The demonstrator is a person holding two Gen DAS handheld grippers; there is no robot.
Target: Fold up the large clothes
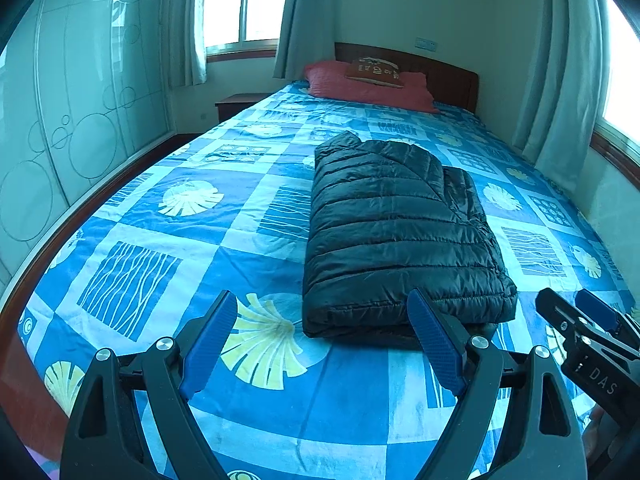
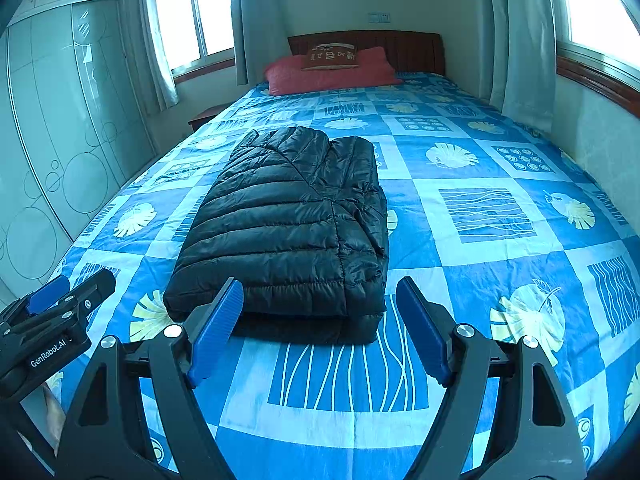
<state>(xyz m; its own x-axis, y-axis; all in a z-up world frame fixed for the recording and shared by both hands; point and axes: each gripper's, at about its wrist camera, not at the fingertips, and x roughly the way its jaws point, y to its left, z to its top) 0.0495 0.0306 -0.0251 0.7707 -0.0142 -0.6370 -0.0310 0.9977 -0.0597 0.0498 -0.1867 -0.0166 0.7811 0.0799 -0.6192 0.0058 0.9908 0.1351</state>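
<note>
Black quilted puffer jacket [image 1: 400, 232] lay folded on the blue patterned bedspread [image 1: 160, 216]. Left gripper [image 1: 326, 344] and right gripper [image 2: 320, 328] both stood wide, empty. Only the right wrist view showed the jacket's right edge unobstructed.

Bedroom in a home. A bed [image 2: 460, 216] is seen filling the floor, covered with a blue patterned sheet [image 1: 208, 236]; a wooden headboard [image 2: 404, 50] and red pillow [image 2: 332, 74] are set at the far end. Sliding wardrobe doors [image 1: 80, 112] are lined along one wall, curtained windows [image 2: 192, 16] on two sides, a nightstand [image 1: 236, 104] tucked beside the bed
</note>
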